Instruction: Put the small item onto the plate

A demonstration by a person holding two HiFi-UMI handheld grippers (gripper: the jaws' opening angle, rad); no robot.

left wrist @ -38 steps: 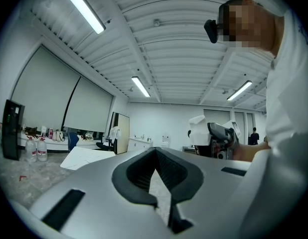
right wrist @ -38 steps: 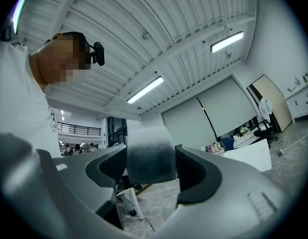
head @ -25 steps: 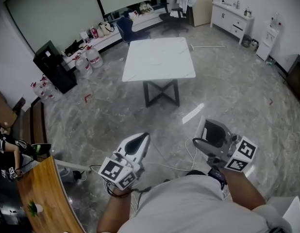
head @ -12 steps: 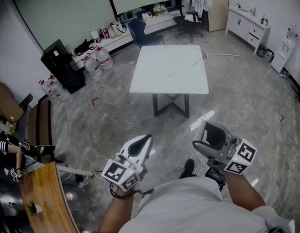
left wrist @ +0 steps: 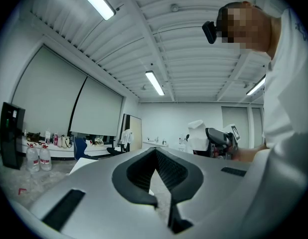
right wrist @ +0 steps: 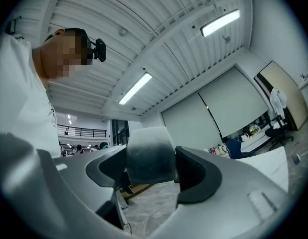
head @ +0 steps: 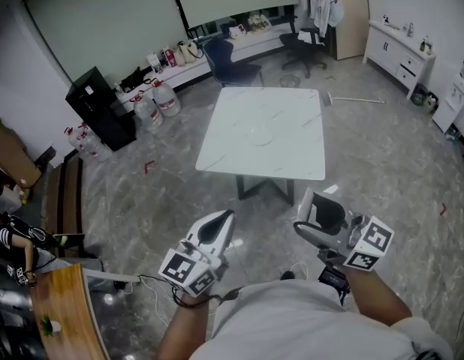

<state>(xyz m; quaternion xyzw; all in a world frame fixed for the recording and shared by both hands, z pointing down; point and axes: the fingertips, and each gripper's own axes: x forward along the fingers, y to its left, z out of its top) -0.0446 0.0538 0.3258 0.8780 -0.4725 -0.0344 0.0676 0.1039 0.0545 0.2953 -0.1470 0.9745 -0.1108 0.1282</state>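
Observation:
My right gripper [head: 317, 207] is shut on a small pale grey-white item [right wrist: 150, 156], which fills the gap between its dark pads [right wrist: 196, 176]. It is held at waist height over the marble floor. My left gripper [head: 222, 217] is beside it at the same height, shut, with its tips meeting and nothing between them [left wrist: 155, 152]. A white square table [head: 292, 160] stands ahead of both grippers. On its top I make out a faint round outline, possibly a clear plate [head: 260, 134]. Both grippers are well short of the table.
A black cabinet [head: 100, 111] and water bottles [head: 161, 100] line the far left wall. Office chairs [head: 230, 62] stand behind the table, and a white sideboard [head: 403, 51] is at the right. A wooden desk [head: 63, 313] and a seated person [head: 18, 238] are at my lower left.
The table has come closer and lower in the head view as I moved toward it. Both grippers keep the same pose, the right one still shut on the item.

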